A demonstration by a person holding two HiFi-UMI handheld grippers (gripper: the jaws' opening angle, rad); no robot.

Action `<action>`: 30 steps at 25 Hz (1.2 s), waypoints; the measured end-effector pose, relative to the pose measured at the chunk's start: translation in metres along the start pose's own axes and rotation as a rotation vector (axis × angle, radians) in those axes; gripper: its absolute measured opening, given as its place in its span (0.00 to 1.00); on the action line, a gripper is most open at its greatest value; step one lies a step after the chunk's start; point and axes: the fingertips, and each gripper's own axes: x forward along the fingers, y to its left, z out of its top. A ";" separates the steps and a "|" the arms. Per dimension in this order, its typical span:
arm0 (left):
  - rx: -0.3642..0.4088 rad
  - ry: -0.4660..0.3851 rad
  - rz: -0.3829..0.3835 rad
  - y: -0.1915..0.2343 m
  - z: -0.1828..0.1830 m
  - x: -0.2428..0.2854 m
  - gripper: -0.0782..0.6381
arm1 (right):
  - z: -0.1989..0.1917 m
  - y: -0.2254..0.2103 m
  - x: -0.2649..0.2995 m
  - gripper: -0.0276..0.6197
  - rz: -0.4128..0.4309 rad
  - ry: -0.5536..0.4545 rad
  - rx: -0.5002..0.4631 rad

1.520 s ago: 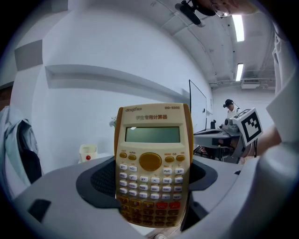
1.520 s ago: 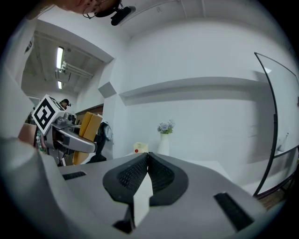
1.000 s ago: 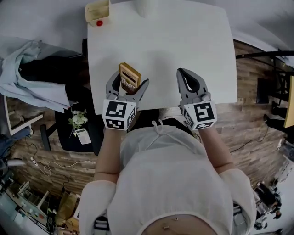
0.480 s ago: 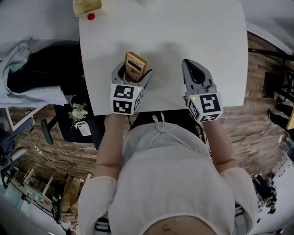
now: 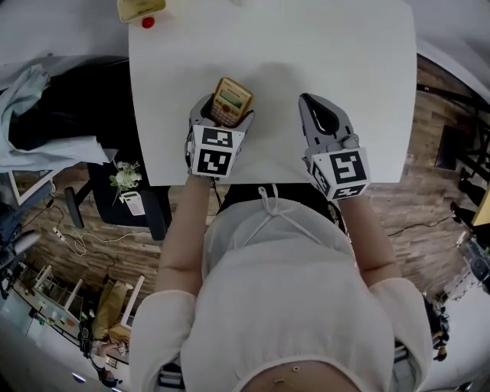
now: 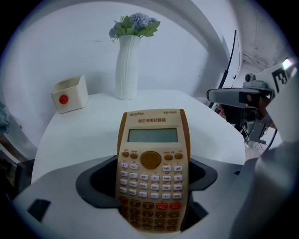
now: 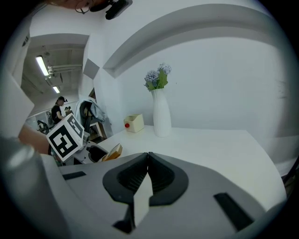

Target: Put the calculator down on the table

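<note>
A tan calculator with a grey screen sticks up out of my left gripper, which is shut on its lower, keypad end. It hangs over the near left part of the white table. In the left gripper view the calculator faces the camera, screen end away from me, between the jaws of the left gripper. My right gripper is shut and empty over the table's near right part. In the right gripper view its jaws meet in the right gripper, and the calculator shows at left.
A white ribbed vase with flowers stands at the table's far side. A cream box with a red dot sits at the far left corner. Left of the table are a dark chair with clothes. The table's near edge lies just before my body.
The left gripper has carried the calculator a little farther in over the table, still shut on it. The right gripper has stayed shut and almost in place.
</note>
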 end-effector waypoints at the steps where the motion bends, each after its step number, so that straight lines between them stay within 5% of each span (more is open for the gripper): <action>1: -0.003 0.013 0.001 0.000 -0.002 0.002 0.68 | 0.001 0.000 0.000 0.05 0.004 0.000 -0.005; 9: 0.018 0.087 0.058 -0.001 -0.008 0.011 0.68 | 0.006 -0.005 -0.007 0.05 0.017 -0.004 -0.020; 21: 0.020 -0.004 0.067 0.000 -0.008 0.006 0.68 | 0.008 -0.001 -0.021 0.05 0.021 -0.012 -0.043; 30: 0.063 -0.263 0.037 -0.025 0.057 -0.061 0.66 | 0.036 -0.002 -0.049 0.05 -0.012 -0.084 -0.063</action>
